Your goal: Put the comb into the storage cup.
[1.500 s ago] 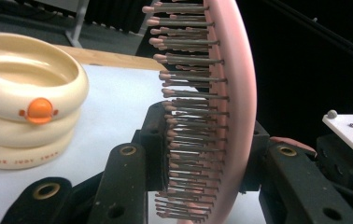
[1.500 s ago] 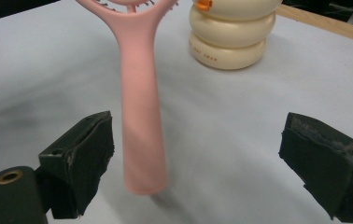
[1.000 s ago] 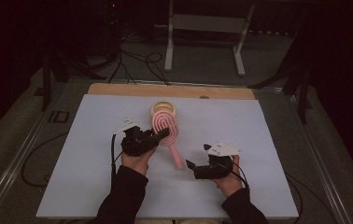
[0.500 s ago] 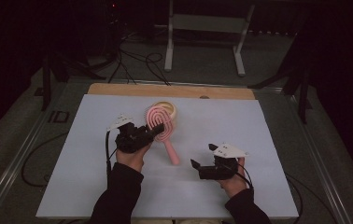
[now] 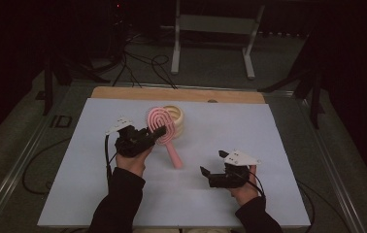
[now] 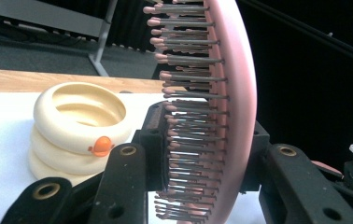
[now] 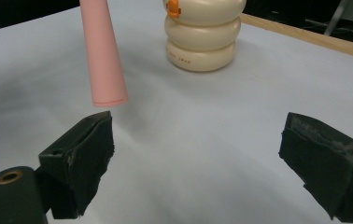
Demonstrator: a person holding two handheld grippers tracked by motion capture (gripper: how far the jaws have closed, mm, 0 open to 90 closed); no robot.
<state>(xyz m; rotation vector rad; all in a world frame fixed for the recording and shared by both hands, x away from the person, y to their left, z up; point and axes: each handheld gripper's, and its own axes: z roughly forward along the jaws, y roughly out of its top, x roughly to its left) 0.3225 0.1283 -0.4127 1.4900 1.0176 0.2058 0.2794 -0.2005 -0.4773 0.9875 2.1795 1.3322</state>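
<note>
No brand name or legible label was found on any item; faint small print on the lowest ring of the cream ringed holder (image 7: 205, 35) was too small to read, and its only other marking was a small orange figure (image 6: 102, 145) on the upper ring. The left gripper (image 5: 156, 132) was clamped on the head of the pink hairbrush (image 5: 164, 130), pads pressing the bristle face and the smooth back, the brush held tilted with its handle (image 7: 102, 56) slanting down towards the white mat (image 5: 288, 145), its tip apparently clear of the surface. The holder stood just behind the brush head. The right gripper (image 5: 214, 164) stood well apart with its jaws spread and nothing between them, the handle tip just beyond one jaw.
</note>
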